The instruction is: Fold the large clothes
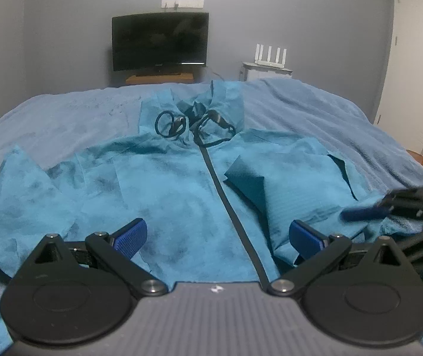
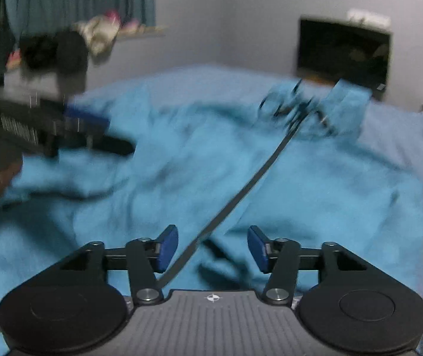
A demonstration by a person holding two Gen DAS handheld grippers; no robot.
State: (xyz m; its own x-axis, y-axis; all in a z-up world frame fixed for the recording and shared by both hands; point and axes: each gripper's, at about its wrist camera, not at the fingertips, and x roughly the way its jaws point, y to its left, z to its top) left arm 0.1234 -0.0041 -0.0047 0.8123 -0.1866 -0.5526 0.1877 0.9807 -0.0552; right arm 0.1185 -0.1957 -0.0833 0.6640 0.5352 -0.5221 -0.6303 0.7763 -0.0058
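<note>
A teal jacket is seen spread unfolded on the bed; left gripper and right gripper fingers are held open, nothing gripped.

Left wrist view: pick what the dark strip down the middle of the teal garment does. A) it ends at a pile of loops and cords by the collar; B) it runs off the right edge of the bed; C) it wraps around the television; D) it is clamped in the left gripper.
A: the dark strip runs up the teal garment into the tangled black cords at the collar.
</note>
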